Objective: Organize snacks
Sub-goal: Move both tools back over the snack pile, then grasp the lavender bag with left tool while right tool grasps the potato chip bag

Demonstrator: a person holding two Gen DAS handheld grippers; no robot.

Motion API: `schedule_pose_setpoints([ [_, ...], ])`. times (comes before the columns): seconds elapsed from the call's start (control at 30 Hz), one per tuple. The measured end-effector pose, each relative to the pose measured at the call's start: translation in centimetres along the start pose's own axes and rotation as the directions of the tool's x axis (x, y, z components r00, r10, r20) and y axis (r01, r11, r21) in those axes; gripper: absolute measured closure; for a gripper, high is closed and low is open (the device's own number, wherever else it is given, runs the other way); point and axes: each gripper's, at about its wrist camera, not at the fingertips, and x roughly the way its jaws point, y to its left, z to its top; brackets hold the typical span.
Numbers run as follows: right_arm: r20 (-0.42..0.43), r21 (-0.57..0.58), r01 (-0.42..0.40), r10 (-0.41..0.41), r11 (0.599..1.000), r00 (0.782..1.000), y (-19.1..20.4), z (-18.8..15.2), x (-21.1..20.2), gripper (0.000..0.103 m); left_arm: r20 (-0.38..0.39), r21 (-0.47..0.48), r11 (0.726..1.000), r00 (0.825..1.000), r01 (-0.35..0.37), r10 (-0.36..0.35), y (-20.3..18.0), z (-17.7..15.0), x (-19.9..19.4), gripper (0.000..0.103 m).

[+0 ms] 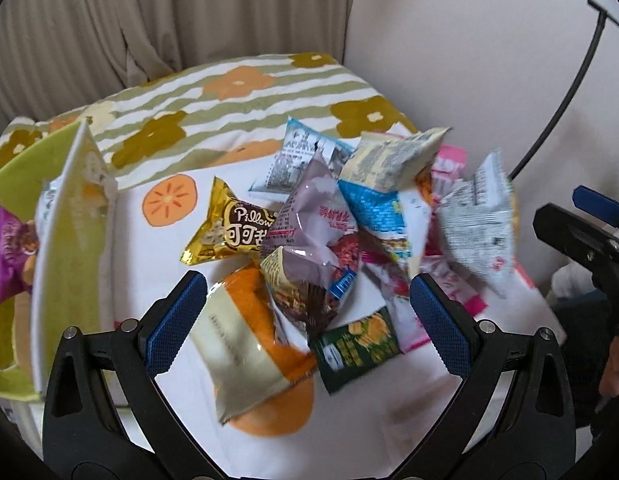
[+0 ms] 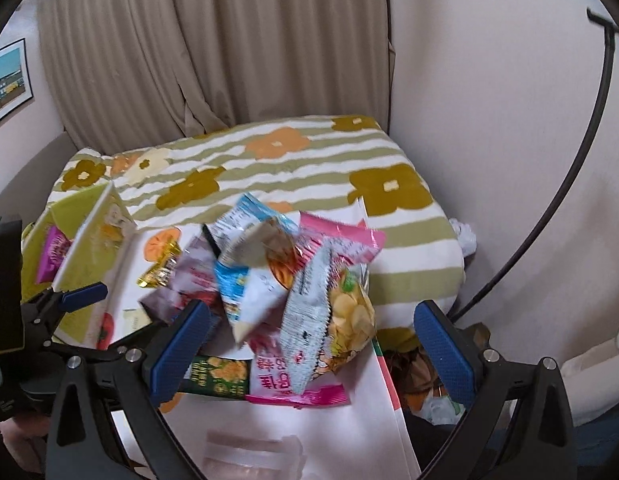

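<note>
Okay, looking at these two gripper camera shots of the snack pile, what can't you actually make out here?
- Green box: the left wrist view's edge cuts it off; its white wall hides all but one purple packet.
- Silver crimped packet: motion-blurred in the left wrist view, print unreadable.
- Dark green packet: the right gripper's finger and the pink packet cover it in the right wrist view.
- Pile's lower packets: buried in both views.

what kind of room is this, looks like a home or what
Probably a home, likely a bedroom or living room: beige curtains hang behind a folded flower-print quilt, a framed picture is on the wall, and snack packets lie piled up.
</note>
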Motion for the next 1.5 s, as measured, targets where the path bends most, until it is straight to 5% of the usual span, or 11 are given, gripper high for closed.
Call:
schedule_pose_setpoints([
  [0.37,-0.058,0.014,0.010,-0.009,1.000,0.998,-1.1,-1.2,5.2,0.001,-0.030,0.054,0.998,0.999,-0.041,0.043,-0.8,-0.1,5.4,0.010],
  [0.5,-0.070,0.021,0.009,-0.008,1.000,0.998,-1.2,-1.3,6.3,0.001,-0.043,0.083,0.995,0.997,-0.059,0.063,-1.4,-0.1,6.3,0.037],
  [0.7,-0.086,0.019,0.010,-0.008,1.000,0.996,-1.7,-1.2,7.6,0.001,-0.028,0.110,0.990,0.995,-0.091,0.095,-1.7,-0.4,6.2,0.053],
  [1.17,-0.133,0.012,0.019,-0.018,1.000,0.991,-1.6,-1.9,9.6,0.002,-0.027,0.077,0.993,0.995,-0.093,0.095,-1.7,-0.4,5.2,0.056],
  [1.27,-0.145,0.009,0.014,-0.013,1.000,0.989,-1.6,-2.2,9.7,0.019,-0.026,0.075,0.993,0.995,-0.095,0.097,-1.7,-0.4,5.1,0.056],
  [1.5,-0.136,0.005,0.031,-0.031,0.999,0.990,-1.5,-2.5,8.9,0.041,-0.017,0.064,0.993,0.995,-0.101,0.102,-1.5,-0.2,4.4,0.056],
])
